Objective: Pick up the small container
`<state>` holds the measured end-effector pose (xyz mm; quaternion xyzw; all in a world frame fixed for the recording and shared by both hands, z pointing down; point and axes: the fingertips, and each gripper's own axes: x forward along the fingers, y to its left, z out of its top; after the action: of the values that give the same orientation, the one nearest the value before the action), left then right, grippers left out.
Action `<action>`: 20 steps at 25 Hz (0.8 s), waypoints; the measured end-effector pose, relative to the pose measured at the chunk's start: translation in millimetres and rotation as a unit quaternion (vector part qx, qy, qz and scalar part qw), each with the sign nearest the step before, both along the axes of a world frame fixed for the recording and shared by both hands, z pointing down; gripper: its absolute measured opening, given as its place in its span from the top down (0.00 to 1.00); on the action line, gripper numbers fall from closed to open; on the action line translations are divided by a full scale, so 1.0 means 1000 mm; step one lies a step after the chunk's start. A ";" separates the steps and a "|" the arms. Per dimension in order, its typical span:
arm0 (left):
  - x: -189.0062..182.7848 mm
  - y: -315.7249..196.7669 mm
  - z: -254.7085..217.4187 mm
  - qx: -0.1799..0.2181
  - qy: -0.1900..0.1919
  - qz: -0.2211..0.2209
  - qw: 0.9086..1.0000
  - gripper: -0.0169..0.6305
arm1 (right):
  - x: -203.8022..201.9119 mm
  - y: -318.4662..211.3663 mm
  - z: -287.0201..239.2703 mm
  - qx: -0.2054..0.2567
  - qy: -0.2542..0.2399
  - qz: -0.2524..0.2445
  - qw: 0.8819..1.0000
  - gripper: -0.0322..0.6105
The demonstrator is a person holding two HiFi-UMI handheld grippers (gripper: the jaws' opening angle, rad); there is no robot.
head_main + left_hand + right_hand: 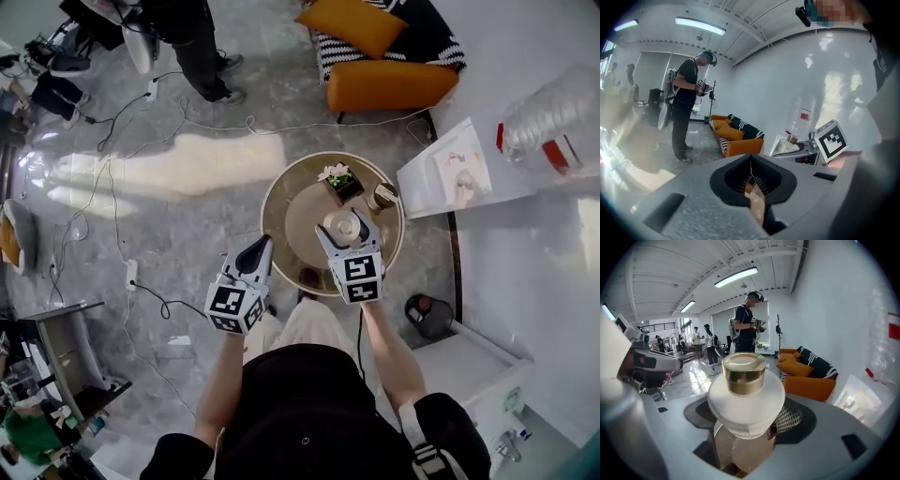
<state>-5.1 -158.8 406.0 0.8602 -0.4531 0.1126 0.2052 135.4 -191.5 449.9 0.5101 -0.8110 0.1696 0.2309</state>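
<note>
Looking steeply down on a round table (286, 220), brown-topped, on grey marbled floor (187, 216). Clamping the small container (346, 227) in the right gripper (348, 232), right over the middle of the tabletop. Pressing in on that white, rounded body from both sides, jaws snug against it.

Getting the close look in the right gripper view: container upright, gold cap (743, 374) pointing up, body filling the gap of the right gripper (749, 423), brown tabletop showing underneath. Not managing to tell whether resting on the table or hanging just clear of it.

Holding the left gripper (257, 255) near the table's near-left rim, apart from the container. Checking the left gripper view: jaws pinched together to a thin seam, gripping nothing.

Spotting a potted plant (339, 181) with pale blossoms on the tabletop beyond the container, and just beside it to the right another small object (382, 196), too small to make out.

Taking in an orange armchair (389, 82) past the table, a person in dark clothes (192, 42) standing farther off, cables (122, 234) trailing over the floor, and a big clear bottle (553, 117) with a red label at right.
</note>
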 end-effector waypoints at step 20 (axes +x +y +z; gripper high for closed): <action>0.009 -0.026 -0.110 0.093 0.022 0.047 0.994 0.94 | -0.043 -0.004 -0.139 0.059 -0.045 -0.059 0.995 0.43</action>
<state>4.2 -185.2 295.8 0.8983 -0.4157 0.0607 0.1289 92.6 -195.7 310.7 0.4660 -0.8579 0.1300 0.1731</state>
